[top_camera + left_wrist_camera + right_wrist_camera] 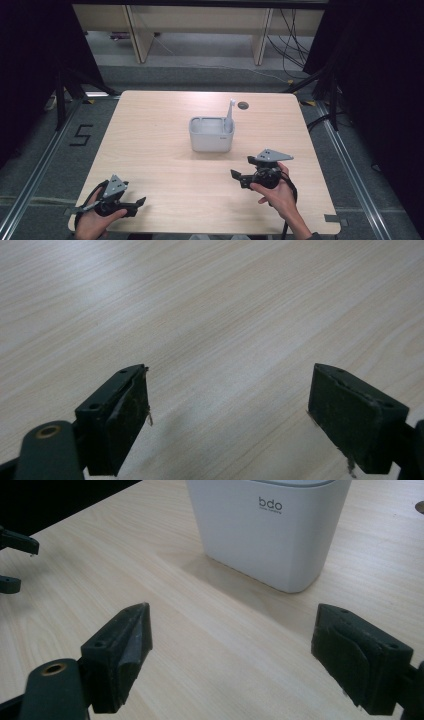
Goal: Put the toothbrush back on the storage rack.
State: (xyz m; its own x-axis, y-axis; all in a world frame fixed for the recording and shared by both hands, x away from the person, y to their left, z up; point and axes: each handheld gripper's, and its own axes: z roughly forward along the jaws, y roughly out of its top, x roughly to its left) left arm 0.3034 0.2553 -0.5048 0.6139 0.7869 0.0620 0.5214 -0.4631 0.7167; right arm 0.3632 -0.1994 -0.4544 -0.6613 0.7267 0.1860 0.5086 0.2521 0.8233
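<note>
Grippers spread wide, white bin (212, 134) mid-table (150, 125).
High view: left gripper (140, 202) near front edge, right gripper (241, 172) nearer bin. Left gripper view: jaws wide over bare wood. Right gripper view: jaws wide, empty; bin just ahead.

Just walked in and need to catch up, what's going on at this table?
A person holds a pair of tongs in each hand over a wooden table. Both the left tongs and the right tongs are open and empty. The right pair points toward a white container in the middle of the table, which has a white utensil standing in it. Nothing is gripped yet.
</note>
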